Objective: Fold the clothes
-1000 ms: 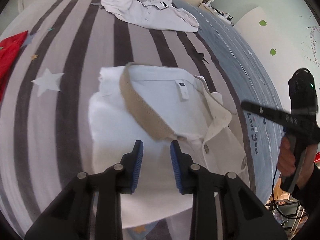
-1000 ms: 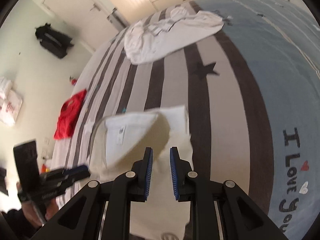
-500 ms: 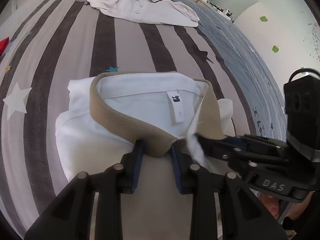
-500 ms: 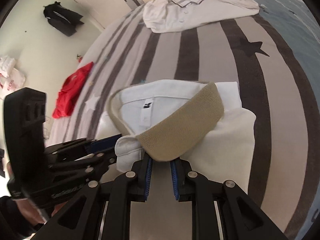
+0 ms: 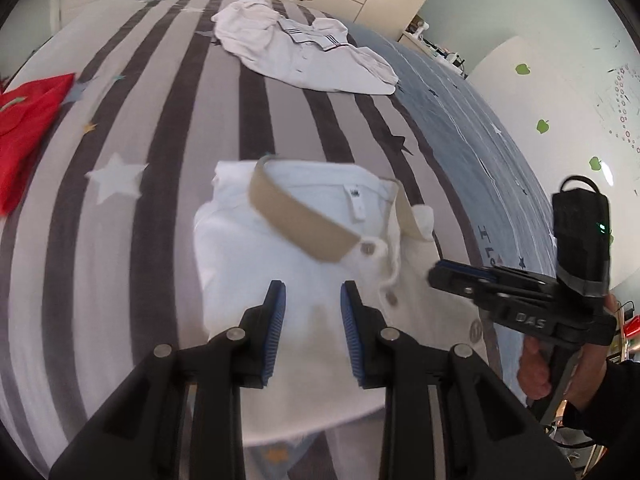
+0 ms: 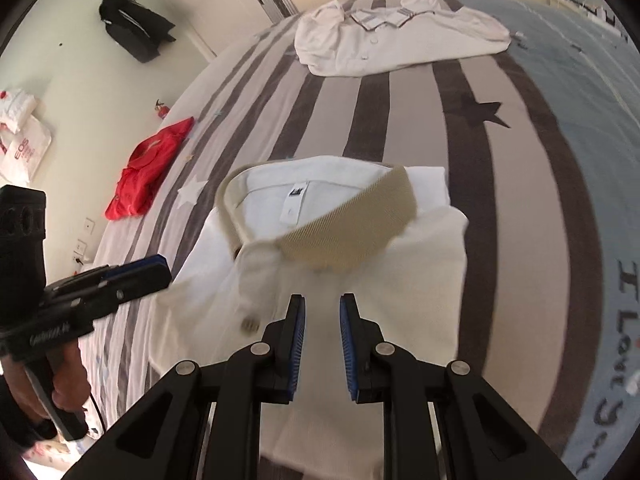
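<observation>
A folded white polo shirt [image 5: 240, 264] [image 6: 424, 264] with a tan collar [image 5: 296, 224] [image 6: 352, 232] lies flat on the striped bed cover [image 5: 160, 120], collar end away from me. My left gripper [image 5: 312, 300] hovers over the shirt's chest, open, a gap between its blue pads with only the shirt below. The right gripper [image 6: 322, 312] also hangs above the chest just short of the collar, open by a narrow gap and holding nothing. In each wrist view the other gripper [image 5: 436, 274] [image 6: 162, 270] shows side-on at the shirt's edge, held by a hand.
An unfolded white shirt with dark trim [image 5: 304, 60] [image 6: 400, 36] lies spread at the bed's far end. A red garment [image 5: 28, 120] [image 6: 148, 172] sits at the left edge. The right side of the bed is blue with lettering [image 6: 624, 300].
Half a second ago both grippers were low and close together at the collar's front tips. They have since drawn back and apart, and the collar lies flat on the shirt.
</observation>
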A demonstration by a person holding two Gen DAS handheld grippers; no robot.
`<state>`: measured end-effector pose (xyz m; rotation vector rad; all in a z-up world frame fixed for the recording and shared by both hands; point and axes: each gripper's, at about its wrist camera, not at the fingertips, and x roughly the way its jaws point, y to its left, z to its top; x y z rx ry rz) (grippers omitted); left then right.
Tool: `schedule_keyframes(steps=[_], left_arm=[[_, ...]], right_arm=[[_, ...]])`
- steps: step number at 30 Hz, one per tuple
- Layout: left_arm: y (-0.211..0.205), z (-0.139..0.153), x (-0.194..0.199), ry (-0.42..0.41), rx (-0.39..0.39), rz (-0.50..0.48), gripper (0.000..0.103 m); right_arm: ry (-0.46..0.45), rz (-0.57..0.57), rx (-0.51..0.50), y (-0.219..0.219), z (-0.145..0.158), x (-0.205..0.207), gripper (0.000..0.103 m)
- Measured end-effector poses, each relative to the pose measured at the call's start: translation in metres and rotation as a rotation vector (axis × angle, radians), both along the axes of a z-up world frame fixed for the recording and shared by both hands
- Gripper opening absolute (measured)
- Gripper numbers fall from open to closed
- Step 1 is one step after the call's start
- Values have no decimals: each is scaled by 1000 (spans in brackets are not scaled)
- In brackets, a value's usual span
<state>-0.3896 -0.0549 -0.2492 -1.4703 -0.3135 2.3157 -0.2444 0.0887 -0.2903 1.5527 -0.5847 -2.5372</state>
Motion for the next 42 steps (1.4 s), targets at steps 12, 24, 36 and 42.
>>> schedule_keyframes(steps=[12, 24, 36, 42], left_arm=[[45, -46, 38, -28, -60, 18, 25], [30, -38, 37, -1, -49, 74, 25], [5, -76, 50, -82, -118, 140, 25], [-7, -44, 47, -31, -103, 174, 25]], right_arm=[[-12, -58, -26, -35, -23, 47, 17], [15, -88, -15, -30, -22, 50, 15], [-80, -136, 3, -6, -54, 84, 16], [-51, -121, 31, -4, -29, 83, 16]])
